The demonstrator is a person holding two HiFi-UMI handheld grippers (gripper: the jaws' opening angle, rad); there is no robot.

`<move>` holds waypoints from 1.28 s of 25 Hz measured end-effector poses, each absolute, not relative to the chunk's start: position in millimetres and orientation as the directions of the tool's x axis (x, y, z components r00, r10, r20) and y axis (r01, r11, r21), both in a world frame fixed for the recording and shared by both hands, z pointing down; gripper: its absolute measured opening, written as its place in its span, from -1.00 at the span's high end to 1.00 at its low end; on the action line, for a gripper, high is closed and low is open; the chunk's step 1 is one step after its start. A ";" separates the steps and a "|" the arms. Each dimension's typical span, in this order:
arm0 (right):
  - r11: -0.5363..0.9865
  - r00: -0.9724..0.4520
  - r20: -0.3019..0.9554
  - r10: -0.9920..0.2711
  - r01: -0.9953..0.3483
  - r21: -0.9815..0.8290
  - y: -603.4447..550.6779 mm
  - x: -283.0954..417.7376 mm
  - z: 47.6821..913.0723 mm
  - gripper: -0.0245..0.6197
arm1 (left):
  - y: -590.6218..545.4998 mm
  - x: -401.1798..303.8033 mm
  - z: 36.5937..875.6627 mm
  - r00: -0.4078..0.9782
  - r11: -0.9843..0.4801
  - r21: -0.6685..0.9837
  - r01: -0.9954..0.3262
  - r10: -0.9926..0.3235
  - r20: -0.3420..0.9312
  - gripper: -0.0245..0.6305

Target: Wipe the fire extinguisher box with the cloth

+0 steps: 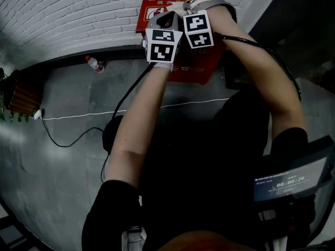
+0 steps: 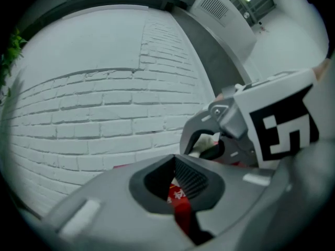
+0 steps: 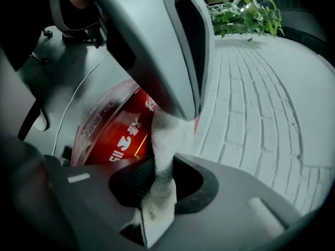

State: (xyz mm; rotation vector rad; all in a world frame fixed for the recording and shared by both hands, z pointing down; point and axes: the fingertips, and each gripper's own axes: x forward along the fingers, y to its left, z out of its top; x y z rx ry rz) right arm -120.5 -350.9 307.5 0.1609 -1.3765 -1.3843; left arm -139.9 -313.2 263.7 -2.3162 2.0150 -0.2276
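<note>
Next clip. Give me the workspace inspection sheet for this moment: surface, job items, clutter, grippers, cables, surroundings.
Surface: grey floor, dimly lit.
Job's things: red fire extinguisher box against the wall; pale cloth held in front of it.
Clutter: one bottle on the floor by the wall.
Grippers: right gripper shut on the cloth; left gripper jaws together, holding nothing, beside the right one over the box.
Cables: white cable across the floor; black cable looping beside it.
Surroundings: white brick wall; plant at left.
</note>
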 end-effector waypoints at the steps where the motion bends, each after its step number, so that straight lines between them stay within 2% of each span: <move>1: 0.308 -0.365 0.569 -0.737 0.568 0.763 -354.3 -113.2 308.4 0.65 | -316.6 -132.1 265.3 0.139 -0.147 -0.146 -0.978 -0.988 0.063 0.93; 8: 0.329 -0.339 0.557 -0.758 0.540 0.775 -372.2 -61.3 311.3 0.65 | -330.7 -85.6 261.0 0.166 -0.165 -0.201 -0.966 -0.986 0.010 0.93; 24: 0.363 -0.271 0.539 -0.798 0.497 0.788 -391.5 23.4 317.1 0.65 | -339.5 -16.6 268.5 0.244 -0.242 -0.172 -0.955 -0.970 0.006 0.93; 32: 0.437 -0.188 0.566 -0.803 0.461 0.772 -409.8 76.3 329.8 0.65 | -349.5 19.3 278.2 0.278 -0.276 -0.140 -0.951 -0.961 0.003 0.93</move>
